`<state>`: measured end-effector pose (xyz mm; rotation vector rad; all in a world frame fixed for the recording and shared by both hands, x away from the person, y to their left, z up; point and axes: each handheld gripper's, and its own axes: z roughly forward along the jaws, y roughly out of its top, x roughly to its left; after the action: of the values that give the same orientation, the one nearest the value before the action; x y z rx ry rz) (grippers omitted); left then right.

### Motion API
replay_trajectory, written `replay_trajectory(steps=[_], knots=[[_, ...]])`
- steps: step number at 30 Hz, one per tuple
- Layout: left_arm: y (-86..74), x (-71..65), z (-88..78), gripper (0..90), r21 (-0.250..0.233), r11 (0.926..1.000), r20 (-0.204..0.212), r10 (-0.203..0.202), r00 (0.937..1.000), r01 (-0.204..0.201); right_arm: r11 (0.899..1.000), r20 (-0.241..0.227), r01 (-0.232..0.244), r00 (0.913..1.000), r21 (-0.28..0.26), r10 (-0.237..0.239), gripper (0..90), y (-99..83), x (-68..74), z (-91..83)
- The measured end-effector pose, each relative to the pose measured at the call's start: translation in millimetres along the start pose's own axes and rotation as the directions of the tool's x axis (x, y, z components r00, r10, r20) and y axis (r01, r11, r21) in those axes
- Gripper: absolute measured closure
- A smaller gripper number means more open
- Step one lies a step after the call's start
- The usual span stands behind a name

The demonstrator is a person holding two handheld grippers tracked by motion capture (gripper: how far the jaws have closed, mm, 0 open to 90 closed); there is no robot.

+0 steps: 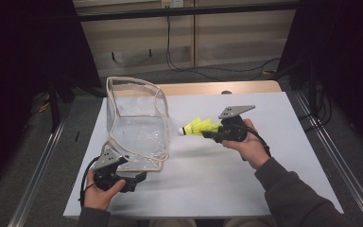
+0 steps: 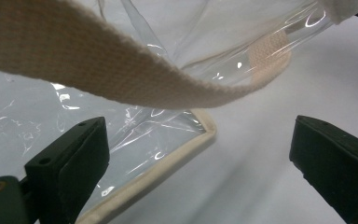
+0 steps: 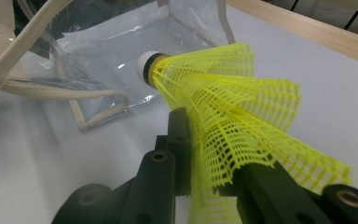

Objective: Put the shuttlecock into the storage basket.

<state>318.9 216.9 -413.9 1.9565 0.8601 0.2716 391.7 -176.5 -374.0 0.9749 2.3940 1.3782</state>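
A clear plastic bag (image 1: pixel 134 125) with cream fabric trim lies on the white table (image 1: pixel 246 179), mouth facing right. Just right of that mouth hangs a yellow shuttlecock (image 1: pixel 199 127), white cork tip toward the bag. My right gripper (image 1: pixel 212 133) is shut on its mesh skirt (image 3: pixel 242 121). At the bag's near corner my left gripper (image 1: pixel 139 178) stands open, with nothing between its jaws. In the left gripper view the bag's cream strap (image 2: pixel 98 70) crosses above the jaws and the trimmed corner (image 2: pixel 191 140) lies between them on the table.
A wooden board (image 1: pixel 217 88) edges the table's far side. Metal rails (image 1: pixel 331 161) run along both sides of the table. Cables (image 1: pixel 179 61) hang by the far wall. Bare white surface spreads across the table's right and front.
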Motion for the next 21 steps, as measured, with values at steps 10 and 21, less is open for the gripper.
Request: replay_trajectory(steps=[10,21], knots=[[-0.1,0.1,-0.1,4.8,0.001,1.0,0.0,0.001,1.0,-0.001,1.0,0.001,0.012,0.9999,-0.004,-0.012,80.8,10.0,0.2,-4.9],[-0.2,0.2,-0.1,4.8,0.001,1.0,0.0,0.0,1.0,0.0,1.0,0.003,0.024,0.9997,-0.006,-0.024,82.8,23.1,1.7,-11.5]])
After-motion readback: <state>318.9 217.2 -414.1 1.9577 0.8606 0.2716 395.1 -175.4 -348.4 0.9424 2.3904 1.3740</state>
